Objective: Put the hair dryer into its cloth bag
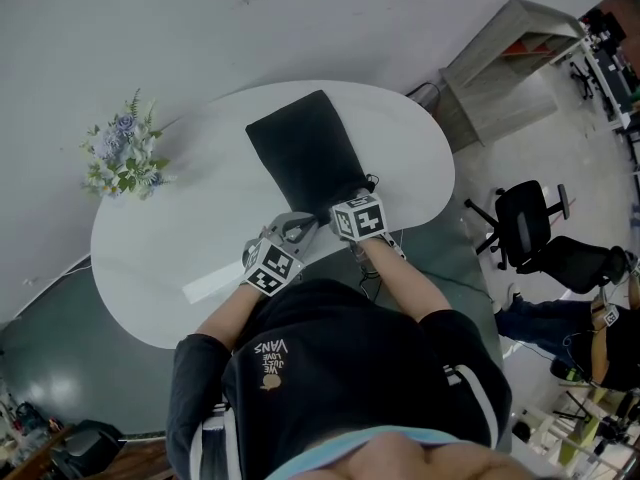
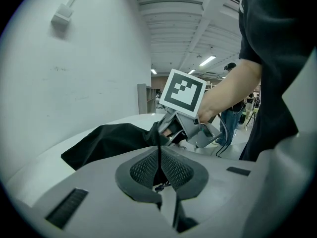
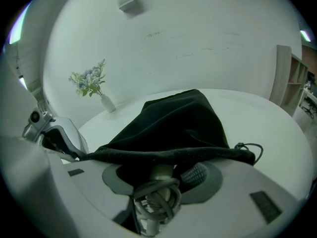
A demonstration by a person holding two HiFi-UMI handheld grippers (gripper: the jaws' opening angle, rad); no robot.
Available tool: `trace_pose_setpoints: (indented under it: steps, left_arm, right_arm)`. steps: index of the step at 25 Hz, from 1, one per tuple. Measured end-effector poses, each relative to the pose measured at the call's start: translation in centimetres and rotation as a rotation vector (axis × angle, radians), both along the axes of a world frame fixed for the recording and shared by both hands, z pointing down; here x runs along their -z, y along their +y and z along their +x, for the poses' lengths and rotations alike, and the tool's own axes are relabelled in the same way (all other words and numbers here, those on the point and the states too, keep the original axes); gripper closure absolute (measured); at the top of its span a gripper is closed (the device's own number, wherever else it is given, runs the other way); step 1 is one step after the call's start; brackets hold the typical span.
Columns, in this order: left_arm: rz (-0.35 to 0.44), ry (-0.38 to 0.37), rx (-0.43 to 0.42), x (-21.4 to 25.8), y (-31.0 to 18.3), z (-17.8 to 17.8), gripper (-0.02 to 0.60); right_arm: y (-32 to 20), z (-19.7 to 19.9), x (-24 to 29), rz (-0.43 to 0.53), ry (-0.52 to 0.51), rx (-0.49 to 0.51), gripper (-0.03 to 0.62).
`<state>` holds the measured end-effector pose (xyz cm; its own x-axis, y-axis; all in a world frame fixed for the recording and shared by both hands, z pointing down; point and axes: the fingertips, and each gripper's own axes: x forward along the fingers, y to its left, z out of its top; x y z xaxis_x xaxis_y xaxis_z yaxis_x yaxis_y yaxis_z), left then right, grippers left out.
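Closest to the head camera, the person's black shirt [image 1: 340, 368] fills the bottom of the frame, with both forearms reaching up toward the middle of a white oval table [image 1: 180, 238]. At the centre of that table the black cloth bag [image 1: 305, 153] lies flat, its mouth turned toward the person and both grippers at that near edge. The left gripper [image 2: 159, 167] has its jaws pressed together on a thin fold of the bag's rim, which runs up from between the pads as a dark strip. The right gripper [image 3: 161, 182] is clamped on the hair dryer [image 3: 159, 172] by its pale handle, with the grey cord [image 3: 153, 200] looped around it just in front of the pads. Most of the dryer is inside the bag: the black rim drapes across the handle, and the rest is hidden under the cloth. A drawstring loop [image 3: 250, 148] trails from the rim at the right. Flowers [image 1: 125, 158] in a small vase stand at the table's left edge, and an office chair [image 1: 530, 223] sits on the floor at the right.
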<state>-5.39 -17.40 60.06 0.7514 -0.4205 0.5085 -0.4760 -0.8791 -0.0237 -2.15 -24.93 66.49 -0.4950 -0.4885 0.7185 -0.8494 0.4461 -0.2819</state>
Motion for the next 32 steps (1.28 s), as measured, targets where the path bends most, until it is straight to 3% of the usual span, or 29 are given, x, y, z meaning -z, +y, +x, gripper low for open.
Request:
trace_pose_setpoints:
  steps: [22,32]
  left_arm:
    - [0.045,-0.023,0.053,-0.4,1.7,0.9,0.549]
    - [0.038,-0.028,0.066,-0.5,2.5,1.0,0.548]
  right_arm:
    - [3.5,4.2,2.6,0.133,-0.155,-0.171,0.404]
    - [7.2,5.4,2.8,0.139,-0.163,-0.136,0.404]
